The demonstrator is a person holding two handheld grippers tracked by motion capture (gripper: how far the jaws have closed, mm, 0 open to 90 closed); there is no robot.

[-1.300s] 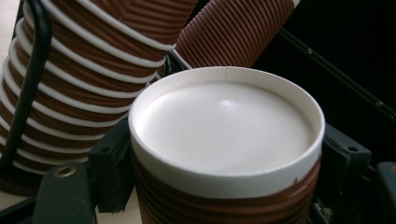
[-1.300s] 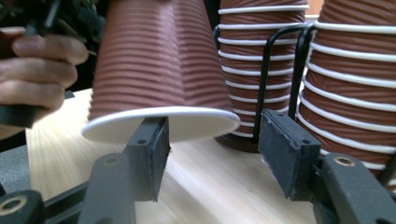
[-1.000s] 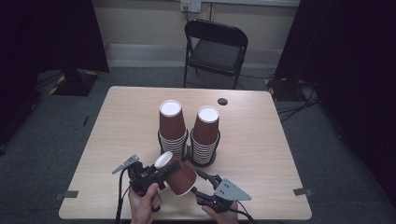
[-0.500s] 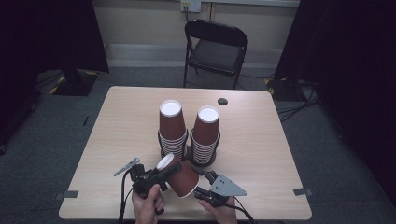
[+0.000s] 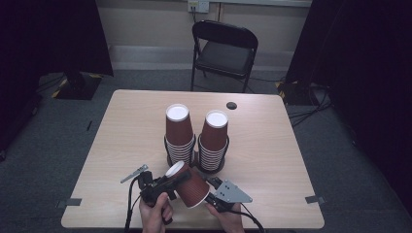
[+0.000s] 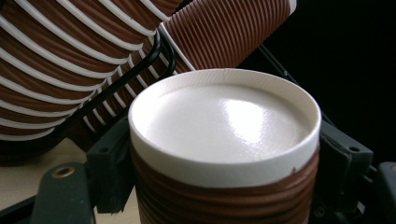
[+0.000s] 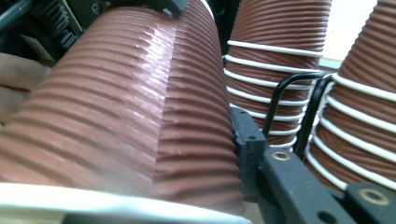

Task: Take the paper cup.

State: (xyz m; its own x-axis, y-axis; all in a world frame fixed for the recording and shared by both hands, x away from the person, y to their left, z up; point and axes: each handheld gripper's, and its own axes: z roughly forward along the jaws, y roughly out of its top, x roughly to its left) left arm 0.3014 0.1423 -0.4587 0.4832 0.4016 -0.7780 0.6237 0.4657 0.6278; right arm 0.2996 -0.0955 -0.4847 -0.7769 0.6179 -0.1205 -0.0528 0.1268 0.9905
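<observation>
Overhead, two stacks of ribbed brown cups, left stack and right stack, stand mid-table with bare wood all around. One loose cup lies tilted near the front edge between left gripper and right gripper. Left gripper view: jaws clamp its white base. Right gripper view: one jaw presses its ribbed wall; the other is hidden, so its grip is unclear.

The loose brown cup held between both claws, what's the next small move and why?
Probably ease the right claw off. The cup lies tilted, the left claw clamped near its white base and the right claw at its rim end, so one grip likely suffices to carry it to the stacks.
</observation>
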